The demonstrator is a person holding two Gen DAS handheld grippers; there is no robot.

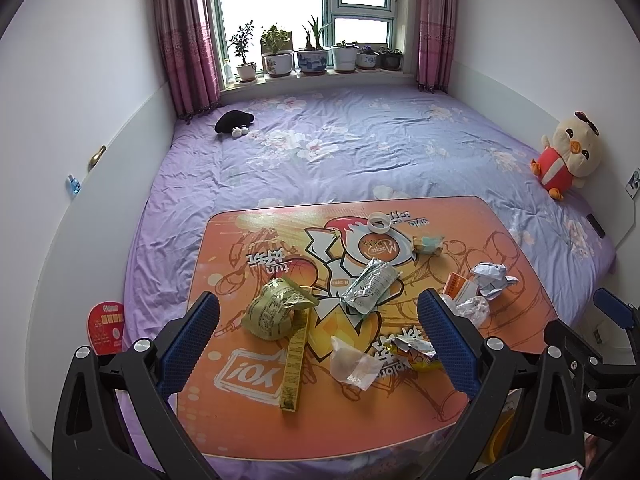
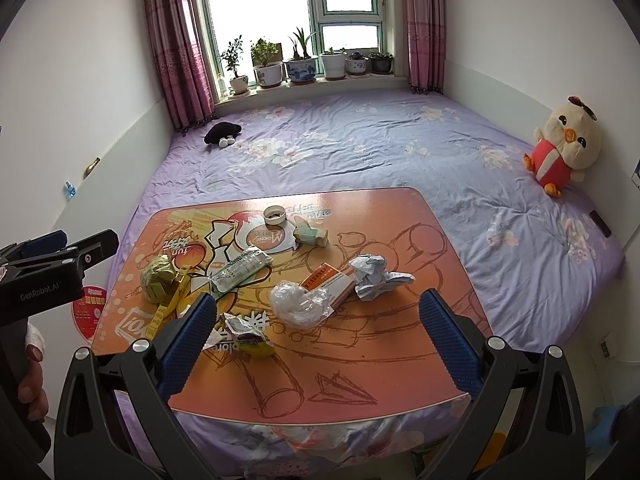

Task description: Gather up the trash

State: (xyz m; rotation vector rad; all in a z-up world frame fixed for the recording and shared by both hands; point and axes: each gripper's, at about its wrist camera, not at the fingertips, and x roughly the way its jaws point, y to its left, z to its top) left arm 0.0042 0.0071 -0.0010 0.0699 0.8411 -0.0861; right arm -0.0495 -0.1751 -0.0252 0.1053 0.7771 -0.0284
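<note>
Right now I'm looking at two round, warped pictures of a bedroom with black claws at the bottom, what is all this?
Those claws are two hand-held grippers, one in each of a person's hands; no robot arm is involved. Each carries a wide-angle camera looking forward along its two blue-padded fingers, hence the warping. One picture comes from the left gripper, the other from the right gripper. Both stand open and hold nothing.

They hover over a small orange table set on a bed with a purple sheet. Scattered on the table is trash: a crumpled green wrapper, a long yellow box, a silver pouch, clear plastic wrap, an orange and white box, crumpled white paper, a small yellow wrapper. A tape roll lies further back.

A plush chick sits against the wall.
</note>
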